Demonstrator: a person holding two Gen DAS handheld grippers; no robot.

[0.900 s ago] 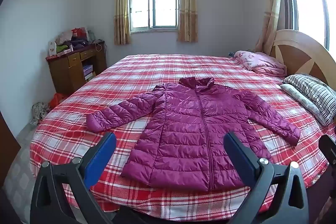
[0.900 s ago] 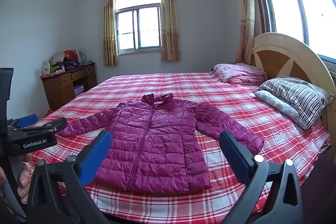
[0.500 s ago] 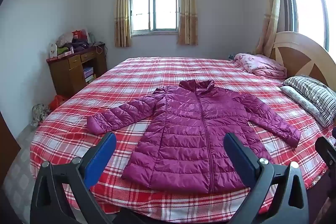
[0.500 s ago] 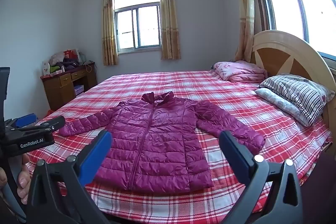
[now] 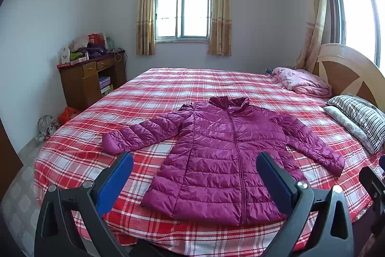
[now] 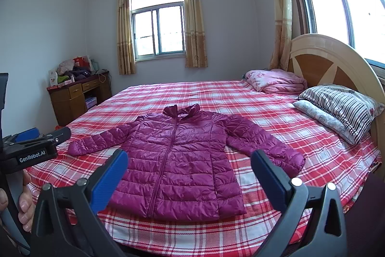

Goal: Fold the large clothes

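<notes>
Clearly light, puffy, slippery jacket [image 5: 223, 158], flat on bed [image 5: 168, 88]; best pinched at cuff or hem. Left tongs [image 5: 194, 170] and right tongs [image 6: 189, 166] wide, empty.

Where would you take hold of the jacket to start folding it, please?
Probably at the sleeve cuffs. The jacket lies flat, zipped, front up, on the bed, with both sleeves spread outward. Each cuff is a free end of padded cloth that open fingers could pinch. Come from the near edge, left gripper to the cuff on its side, right gripper to the other.
</notes>
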